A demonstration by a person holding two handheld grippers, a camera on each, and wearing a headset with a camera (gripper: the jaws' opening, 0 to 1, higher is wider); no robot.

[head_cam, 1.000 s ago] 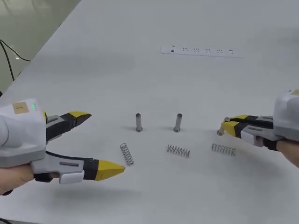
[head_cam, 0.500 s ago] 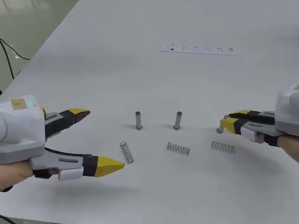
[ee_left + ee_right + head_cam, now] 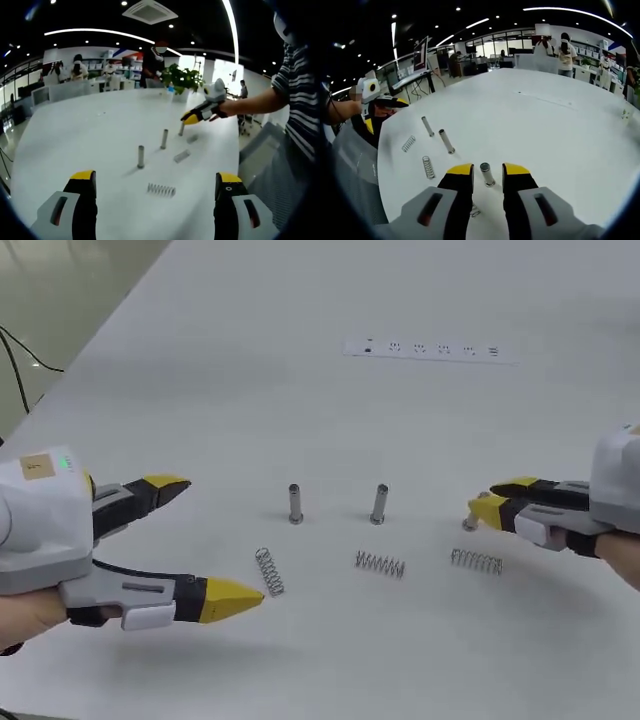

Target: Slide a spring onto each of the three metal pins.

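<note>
The rightmost pin (image 3: pixel 485 176) stands upright on the counter (image 3: pixel 400 420) between the part-open, empty jaws of the right claw (image 3: pixel 489 169) (nothing pinched), a spring (image 3: pixel 476 561) lying flat just on the person's side, while the left claw (image 3: pixel 205 540) hangs wide open, empty.

Left gripper (image 3: pixel 205 540) low at left in head view, jaws spread wide, yellow tips pointing right. Left hand (image 3: pixel 28 615) grips its body from below. Right gripper (image 3: pixel 488 505) at right edge, pointing left, roughly level, jaws only narrowly apart. Right hand (image 3: pixel 622 562) wrapped behind it. In left gripper view, right forearm (image 3: pixel 250 102) bare and outstretched, striped sleeve (image 3: pixel 300 85) above elbow.
</note>
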